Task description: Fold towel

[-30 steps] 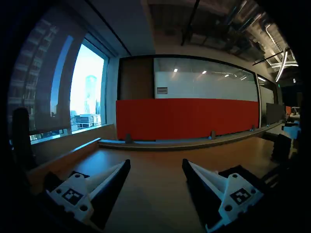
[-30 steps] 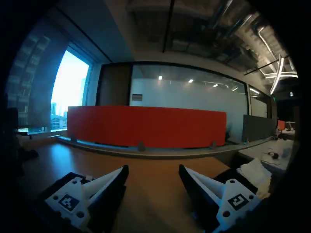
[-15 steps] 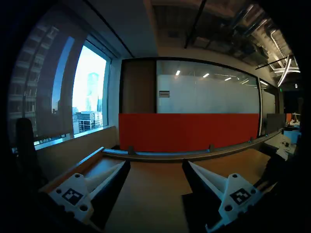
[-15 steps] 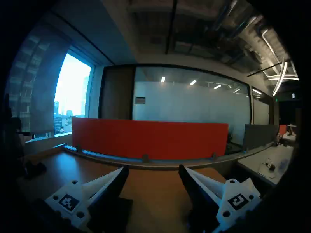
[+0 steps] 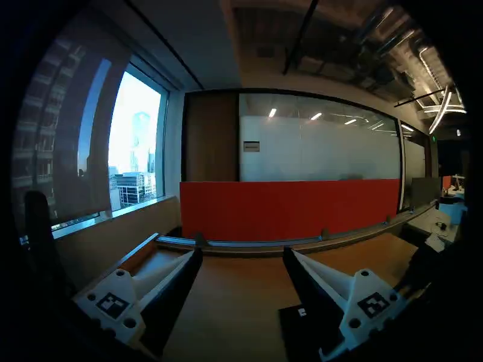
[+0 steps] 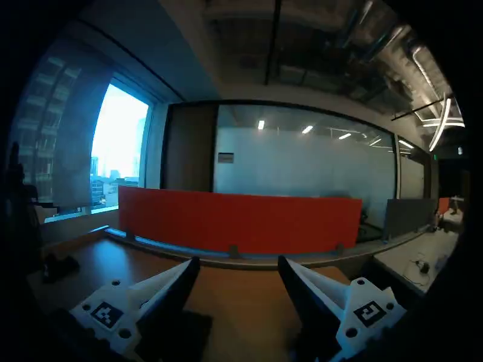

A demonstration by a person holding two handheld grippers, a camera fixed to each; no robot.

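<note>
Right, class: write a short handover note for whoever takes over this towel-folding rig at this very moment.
Left claw: open, empty, over the wooden desk, facing the red divider.
Right claw: open, empty, over the same desk.
Towel: neither claw holds it; where it lies cannot be told.
Done: no fold can be confirmed.
Left: find the towel, grasp an edge, fold it.

Wooden desk [image 5: 241, 301] open ahead; red divider [image 5: 284, 208] bounds it
</note>
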